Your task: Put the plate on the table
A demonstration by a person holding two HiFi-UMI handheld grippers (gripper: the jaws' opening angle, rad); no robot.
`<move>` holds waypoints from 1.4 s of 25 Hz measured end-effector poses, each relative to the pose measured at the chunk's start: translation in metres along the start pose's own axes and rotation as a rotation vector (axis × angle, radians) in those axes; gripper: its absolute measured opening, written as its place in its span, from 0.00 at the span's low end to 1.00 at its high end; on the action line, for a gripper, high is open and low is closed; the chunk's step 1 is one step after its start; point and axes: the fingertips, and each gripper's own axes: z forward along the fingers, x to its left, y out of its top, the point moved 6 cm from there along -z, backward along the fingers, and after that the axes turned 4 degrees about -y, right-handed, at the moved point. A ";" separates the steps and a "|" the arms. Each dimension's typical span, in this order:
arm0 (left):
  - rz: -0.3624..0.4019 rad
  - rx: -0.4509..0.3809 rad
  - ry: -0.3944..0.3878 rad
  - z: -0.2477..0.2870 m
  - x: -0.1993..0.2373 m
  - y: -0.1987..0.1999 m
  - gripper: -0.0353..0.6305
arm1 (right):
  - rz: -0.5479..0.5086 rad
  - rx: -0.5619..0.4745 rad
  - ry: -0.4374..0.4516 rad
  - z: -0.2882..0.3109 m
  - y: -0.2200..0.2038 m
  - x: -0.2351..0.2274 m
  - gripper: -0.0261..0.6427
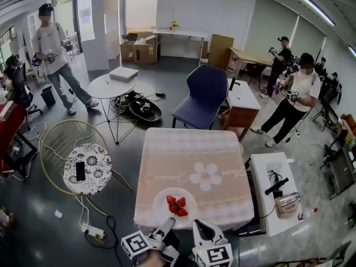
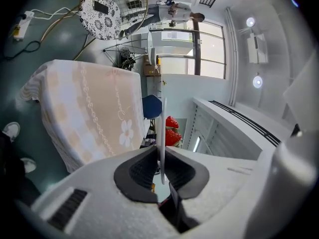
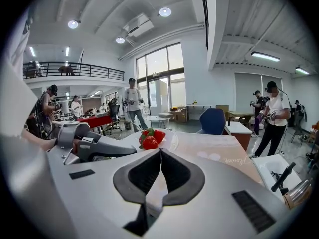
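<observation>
Already over the surface's near edge: plate of strawberries. Left gripper jaws clamped on its near rim. Right gripper jaws together, empty, plate just ahead. Lowering likely falls to the left.

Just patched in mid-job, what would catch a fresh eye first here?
Red strawberries lie on a clear plate at the near edge of the pink-clothed table, and the plate's rim is pinched by the left gripper. The right gripper is beside it, jaws shut on nothing. Behind the table stands a blue chair, with people around the room.
</observation>
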 end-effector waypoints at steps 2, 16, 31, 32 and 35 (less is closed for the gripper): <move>-0.002 0.001 -0.011 0.003 0.000 0.003 0.09 | -0.005 -0.009 0.007 0.008 0.002 0.001 0.04; 0.015 -0.005 0.051 0.046 0.012 0.025 0.09 | 0.010 -0.030 0.073 0.059 0.015 -0.032 0.04; 0.023 0.070 0.128 0.140 0.046 0.007 0.09 | 0.051 0.012 0.080 0.097 0.012 -0.128 0.04; 0.022 0.076 0.136 0.145 0.050 0.007 0.09 | 0.054 0.016 0.080 0.100 0.011 -0.133 0.04; 0.022 0.087 0.152 0.158 0.059 0.007 0.09 | 0.062 0.025 0.080 0.109 0.011 -0.147 0.04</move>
